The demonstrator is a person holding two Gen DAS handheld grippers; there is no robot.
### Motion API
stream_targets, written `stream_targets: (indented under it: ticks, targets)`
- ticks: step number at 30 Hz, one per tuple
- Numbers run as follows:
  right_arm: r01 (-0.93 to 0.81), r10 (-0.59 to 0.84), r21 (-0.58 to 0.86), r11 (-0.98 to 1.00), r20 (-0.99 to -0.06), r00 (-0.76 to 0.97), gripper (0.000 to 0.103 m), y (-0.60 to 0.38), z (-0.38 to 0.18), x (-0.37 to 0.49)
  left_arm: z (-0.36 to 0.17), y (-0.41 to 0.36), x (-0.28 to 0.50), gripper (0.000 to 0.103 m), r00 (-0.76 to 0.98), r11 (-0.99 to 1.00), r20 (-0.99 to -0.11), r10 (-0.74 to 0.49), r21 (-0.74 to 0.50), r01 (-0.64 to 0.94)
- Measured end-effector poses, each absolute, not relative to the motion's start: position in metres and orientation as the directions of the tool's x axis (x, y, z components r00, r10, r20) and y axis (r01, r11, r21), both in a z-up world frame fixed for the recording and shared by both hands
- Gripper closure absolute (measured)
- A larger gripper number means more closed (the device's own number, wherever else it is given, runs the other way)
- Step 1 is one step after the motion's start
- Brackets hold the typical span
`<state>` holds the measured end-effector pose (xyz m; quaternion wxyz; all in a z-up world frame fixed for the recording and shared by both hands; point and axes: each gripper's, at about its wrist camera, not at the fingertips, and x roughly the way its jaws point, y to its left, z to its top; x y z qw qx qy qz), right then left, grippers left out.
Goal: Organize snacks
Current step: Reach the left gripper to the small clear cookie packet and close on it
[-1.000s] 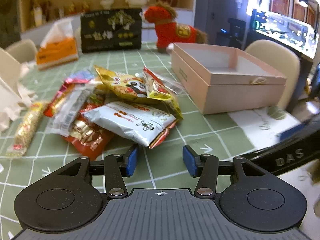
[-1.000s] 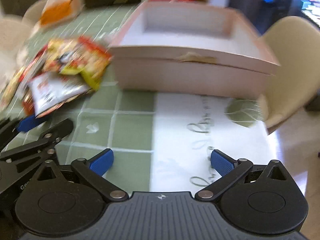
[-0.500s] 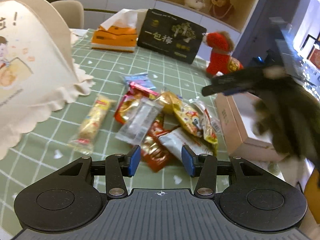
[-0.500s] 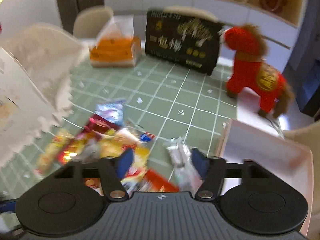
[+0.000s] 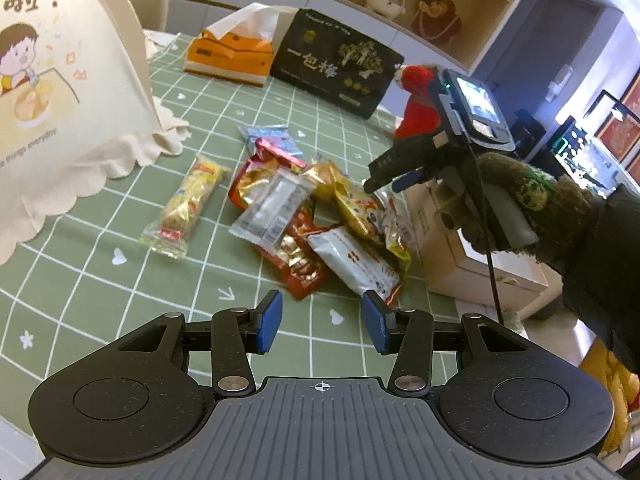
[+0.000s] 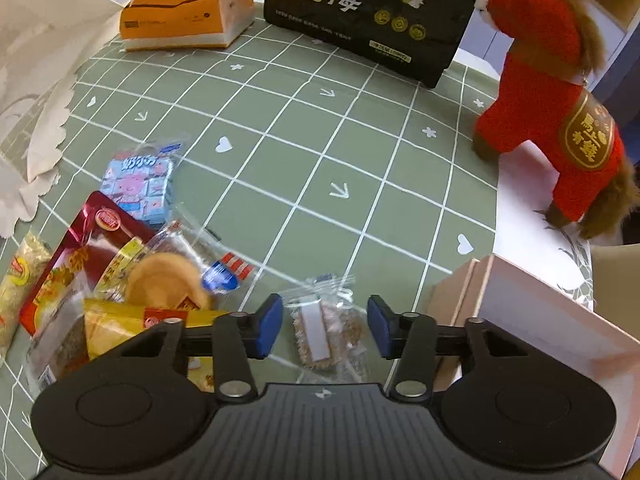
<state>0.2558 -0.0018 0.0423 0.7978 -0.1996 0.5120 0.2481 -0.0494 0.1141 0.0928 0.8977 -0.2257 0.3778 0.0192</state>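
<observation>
Clear-wrapped biscuit packet (image 6: 326, 330) lies flat on the green checked tablecloth (image 6: 280, 128), right between the spread blue pads of our right gripper (image 6: 324, 326), which is released and grasping nothing. We cannot tell whether either pad touches the wrapper.

Handling, as we judge it: very light, film slick and crinkly, contents brittle. A hard pinch across the middle would likely crack the biscuit. We would take it across its short width, with only enough squeeze to stop it sliding. The sealed fin at the far end is an alternative hold, though thin film may slip out.

Just left of it sits the snack pile (image 6: 120, 280): a round golden cracker in clear wrap, a red foil bag, a yellow bag, a blue-and-pink candy pack (image 6: 138, 184) at the far edge. All are soft pouches that will sag when lifted.

The open pink box (image 6: 532, 300) stands close on the right, presumably the destination.

Our left gripper (image 5: 322, 322) hovers apart over bare cloth near the pile's front edge, pads open and empty.

Beyond: a tissue box (image 6: 188, 12), a black plum box (image 6: 372, 8), a red plush horse (image 6: 552, 112).
</observation>
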Motion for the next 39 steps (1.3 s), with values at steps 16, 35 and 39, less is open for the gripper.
stream_targets:
  ticks: [16,35,39]
  targets:
    - [-0.652,0.474,0.233,0.721,-0.853,0.22,0.088,-0.067,0.081,0.14,0.091,0.088,-0.012,0.054,0.663,0.912,-0.727,-0.178,-0.375,-0.168]
    - [-0.416,0.297,0.127,0.901,-0.878,0.375,0.057,-0.229,0.036,0.073,0.033,0.028,0.252,0.058,0.445,0.927,-0.893,-0.071,-0.224,-0.301]
    - [-0.421,0.325,0.149,0.895,-0.864,0.385,0.047,-0.231,0.036,0.067,0.029,0.016,0.257,0.055,0.461,0.937,-0.884,-0.081,-0.226,-0.268]
